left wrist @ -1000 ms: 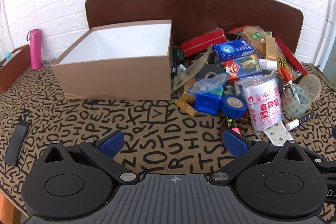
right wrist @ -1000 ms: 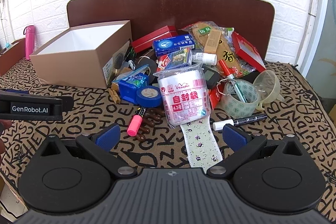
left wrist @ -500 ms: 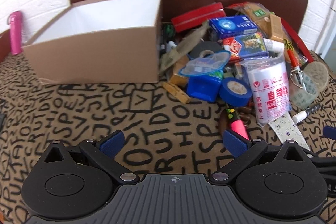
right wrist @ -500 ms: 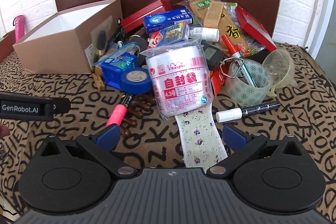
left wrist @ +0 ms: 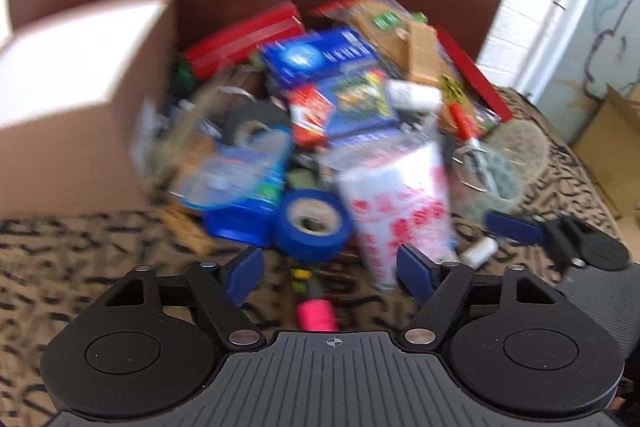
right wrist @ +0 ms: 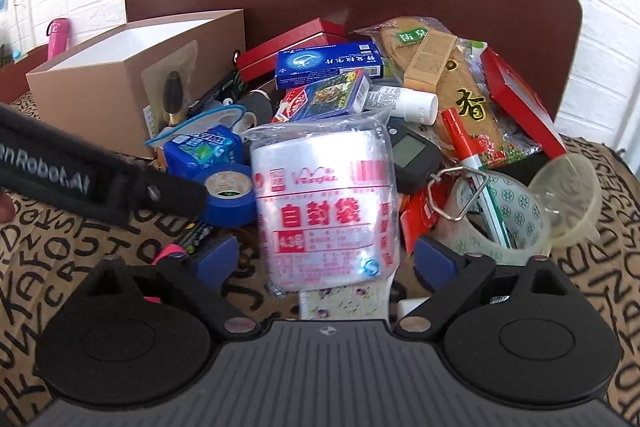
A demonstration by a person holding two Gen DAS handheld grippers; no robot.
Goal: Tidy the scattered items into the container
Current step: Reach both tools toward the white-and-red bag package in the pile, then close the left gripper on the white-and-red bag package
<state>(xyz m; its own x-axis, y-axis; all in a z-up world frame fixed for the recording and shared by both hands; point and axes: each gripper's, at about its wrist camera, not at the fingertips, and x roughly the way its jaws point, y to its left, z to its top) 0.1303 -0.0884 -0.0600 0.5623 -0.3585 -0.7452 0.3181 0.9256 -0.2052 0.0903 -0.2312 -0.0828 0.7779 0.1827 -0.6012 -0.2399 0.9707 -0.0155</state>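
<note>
A tan cloth with black letters [right wrist: 60, 259] carries, ahead of the gripper, a heap of packets; left ahead stands an open brown cardboard box [right wrist: 100, 95].

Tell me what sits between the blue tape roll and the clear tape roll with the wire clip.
In the right wrist view, the zip-bag pack with red print fills most of that stretch, between the blue tape roll and the clear tape roll.

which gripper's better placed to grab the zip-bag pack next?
Right hand-held gripper: the zip-bag pack sits centred between its closing jaws, untouched. Left hand-held gripper lines up with the blue tape roll.
</note>
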